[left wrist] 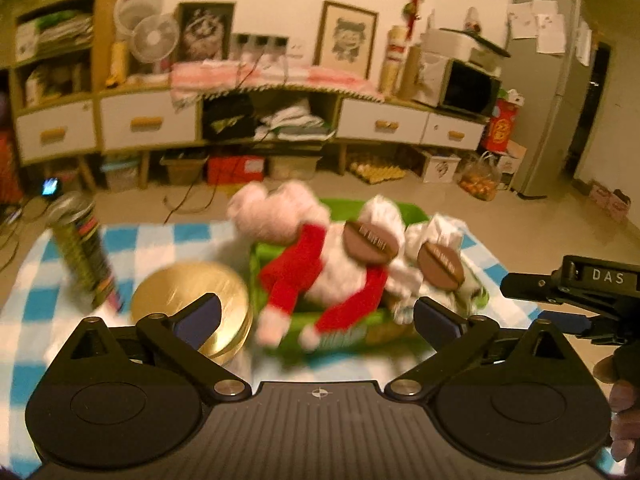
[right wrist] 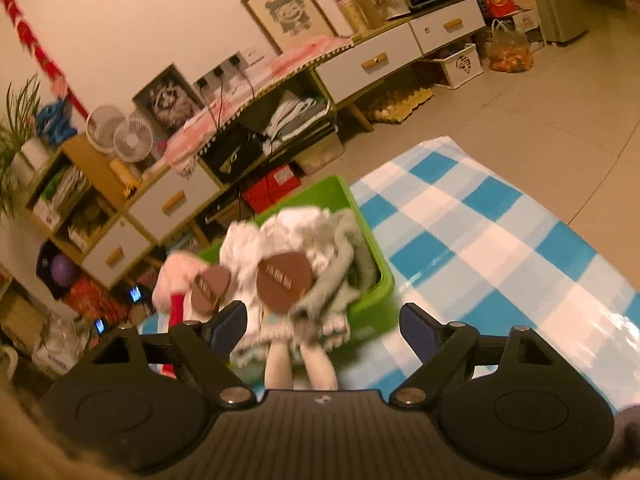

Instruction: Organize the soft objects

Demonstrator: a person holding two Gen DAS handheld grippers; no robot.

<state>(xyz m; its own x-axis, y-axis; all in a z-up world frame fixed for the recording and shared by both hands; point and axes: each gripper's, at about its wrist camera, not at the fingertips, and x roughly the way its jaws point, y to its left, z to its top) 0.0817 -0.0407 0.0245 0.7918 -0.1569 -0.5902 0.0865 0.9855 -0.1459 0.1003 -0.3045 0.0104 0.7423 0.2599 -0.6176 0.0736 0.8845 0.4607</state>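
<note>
Looking along the left wrist view, the left gripper (left wrist: 316, 316) stands with its tongs spread wide and nothing between them, just short of a green bin (left wrist: 276, 252) on the blue-checked cloth (left wrist: 40, 272). A plush toy in red sleeves (left wrist: 320, 276) sprawls over the bin's near rim, limbs dangling outside; a gold round tin (left wrist: 188, 296) sits just beside the bin's left wall, with a tall dark canister (left wrist: 84, 252) nearer the cloth's left edge. The right wrist view shows the right gripper (right wrist: 320, 330) likewise spread and empty above the bin (right wrist: 376, 280), where white and grey soft pieces (right wrist: 320, 236) are heaped high and pale doll legs (right wrist: 300, 364) overhang the near rim. Risk, in my judgement: the overfilled bin may shed the hanging plush if either tong brushes it, and motion blur hampers finer assessment.
</note>
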